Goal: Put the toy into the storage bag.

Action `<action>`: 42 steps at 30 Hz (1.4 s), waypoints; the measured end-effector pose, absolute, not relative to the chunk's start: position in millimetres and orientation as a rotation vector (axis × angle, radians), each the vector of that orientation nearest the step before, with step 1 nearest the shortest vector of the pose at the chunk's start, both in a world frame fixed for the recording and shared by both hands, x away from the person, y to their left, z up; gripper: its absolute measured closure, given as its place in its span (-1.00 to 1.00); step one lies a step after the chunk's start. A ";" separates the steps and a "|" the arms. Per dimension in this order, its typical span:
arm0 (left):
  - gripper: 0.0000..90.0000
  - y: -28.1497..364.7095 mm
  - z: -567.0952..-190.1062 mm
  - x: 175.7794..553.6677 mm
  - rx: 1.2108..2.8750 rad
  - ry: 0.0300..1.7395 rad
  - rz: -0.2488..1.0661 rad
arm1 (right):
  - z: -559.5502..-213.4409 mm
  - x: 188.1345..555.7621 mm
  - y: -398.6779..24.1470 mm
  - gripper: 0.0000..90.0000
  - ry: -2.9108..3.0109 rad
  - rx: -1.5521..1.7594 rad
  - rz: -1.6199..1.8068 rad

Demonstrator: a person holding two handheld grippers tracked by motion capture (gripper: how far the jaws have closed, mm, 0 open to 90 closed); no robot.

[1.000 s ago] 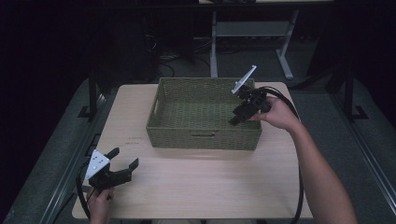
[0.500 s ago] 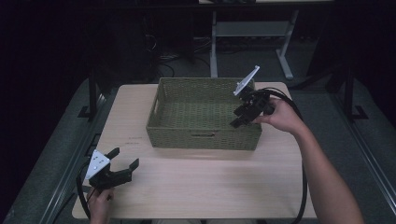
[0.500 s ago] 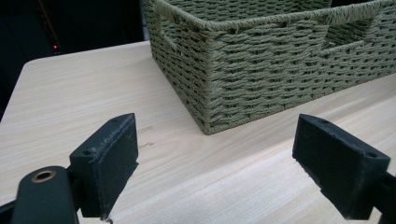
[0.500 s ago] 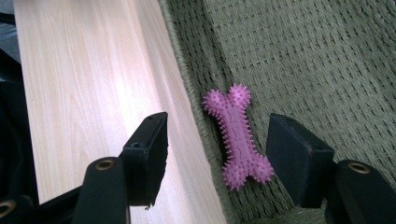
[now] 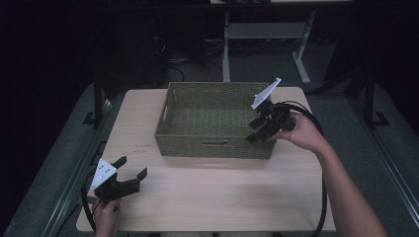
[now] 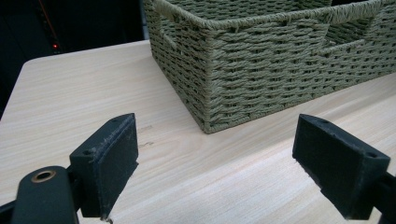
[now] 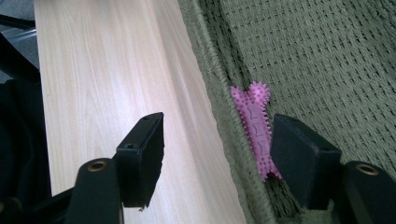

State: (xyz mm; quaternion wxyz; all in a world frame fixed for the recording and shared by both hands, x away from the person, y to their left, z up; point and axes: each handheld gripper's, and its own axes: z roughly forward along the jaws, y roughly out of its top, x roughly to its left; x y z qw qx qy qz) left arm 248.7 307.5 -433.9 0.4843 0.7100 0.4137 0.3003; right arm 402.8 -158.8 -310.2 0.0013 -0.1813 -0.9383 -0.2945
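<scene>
**One basket, one pink toy, two open tongs**

One green woven basket (image 5: 217, 121) stands on the pale wooden bench (image 5: 207, 197), toward its far side. Cut-out handles show in its walls: one in the near wall in the high view, and in the left gripper view one on each of the two walls facing that camera.

One thing lies inside the basket: a pink spiky toy (image 7: 258, 130), bone-shaped with knobbed ends. In the right gripper view it lies on the woven floor, right against the inside of the wall at the basket's edge.

Two tongs are in hand, one per hand. The right tongs (image 5: 260, 129) are held at the basket's right near corner, tilted down toward it, with the grey plate raised above them and the cable looping behind the hand (image 5: 301, 132). Their jaws stand wide apart and grip nothing. In their own view one jaw hangs over the bare bench outside the basket, the other over the inside beside the toy, with the basket rim between them; whether that jaw touches the toy cannot be told.

The left tongs (image 5: 132, 170) sit at the bench's near left corner, well apart from the basket, held by the left hand (image 5: 106, 215). Their jaws are also spread wide and empty, pointing toward the basket's near left corner in their own view.
</scene>
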 end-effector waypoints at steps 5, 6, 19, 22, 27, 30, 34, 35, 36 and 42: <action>-0.69 307.4 -433.9 249.0 1.730 1.007 0.728 | -310.6 392.8 -162.0 -0.24 -2.949 -0.555 -0.949; -0.69 307.2 -434.0 249.0 1.731 1.006 0.729 | -311.7 390.6 -162.4 -0.25 -2.954 -0.554 -0.951; -0.69 307.3 -434.1 248.8 1.729 1.007 0.722 | -325.6 364.4 -173.9 -0.26 -2.957 -0.542 -0.994; -0.69 306.9 -434.2 248.8 1.731 1.007 0.724 | -330.3 358.2 -175.2 -0.26 -2.959 -0.536 -0.994; -0.69 307.1 -434.2 248.8 1.730 1.008 0.725 | -339.4 351.9 -176.6 -0.26 -2.956 -0.540 -0.980; -0.69 307.2 -434.3 248.9 1.729 1.008 0.725 | -343.9 349.9 -177.8 -0.26 -2.950 -0.548 -0.976; -0.69 307.3 -434.5 248.9 1.728 1.008 0.724 | -349.4 346.1 -178.3 -0.26 -2.942 -0.549 -0.983; -0.69 307.3 -434.5 249.1 1.729 1.009 0.722 | -350.5 344.9 -178.2 -0.26 -2.941 -0.548 -0.986; -0.69 307.3 -434.6 249.2 1.730 1.009 0.721 | -351.7 344.0 -178.2 -0.26 -2.939 -0.547 -0.989; -0.69 306.9 -434.6 249.0 1.731 1.007 0.725 | -360.6 340.4 -179.4 -0.27 -2.926 -0.560 -0.998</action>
